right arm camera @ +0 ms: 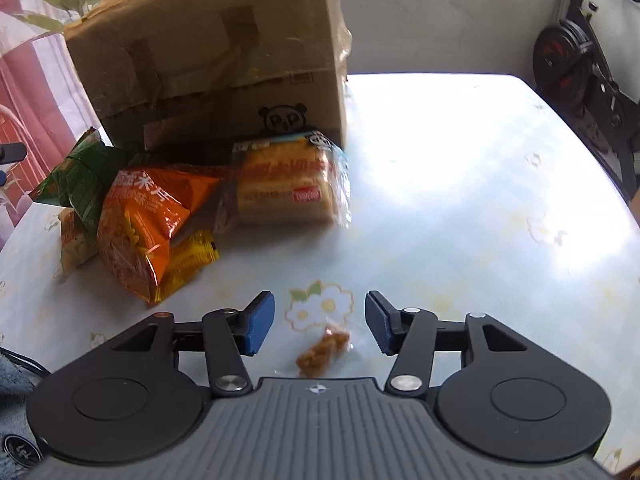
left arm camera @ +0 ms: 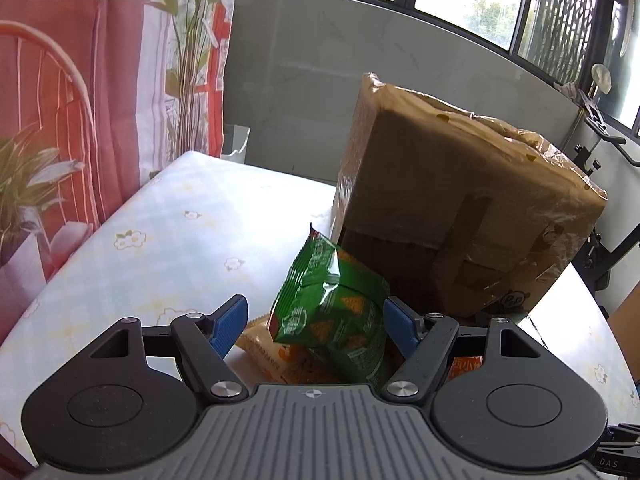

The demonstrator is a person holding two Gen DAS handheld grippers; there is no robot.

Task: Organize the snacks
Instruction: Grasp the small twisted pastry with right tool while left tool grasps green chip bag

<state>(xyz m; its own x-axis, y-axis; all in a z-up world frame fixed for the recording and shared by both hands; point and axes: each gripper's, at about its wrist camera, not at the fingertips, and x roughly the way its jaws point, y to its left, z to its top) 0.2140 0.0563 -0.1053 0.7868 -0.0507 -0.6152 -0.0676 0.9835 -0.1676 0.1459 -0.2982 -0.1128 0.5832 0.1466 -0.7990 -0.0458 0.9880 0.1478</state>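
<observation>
Snacks are heaped on the flowered table (right arm camera: 460,184) against the foot of the cardboard box (right arm camera: 208,48), which stands tilted over them; a knock from either tool could tip it further or shove the heap about. The clear-wrapped cake pack (right arm camera: 286,190) leans on the box's lower edge and may slide if its neighbours shift. The orange bag (right arm camera: 138,224) overlaps the green bag (left arm camera: 332,304) and a yellow packet (right arm camera: 192,258), so pulling one may drag the others. The left tool (left arm camera: 316,320) stands open around the green bag, one pad at its side and the other apart; closing there may crush the puffed bag or let it slip. The right tool (right arm camera: 320,322) is open, empty, above a small clear-wrapped snack (right arm camera: 322,350), flat and easily missed or skidded.
</observation>
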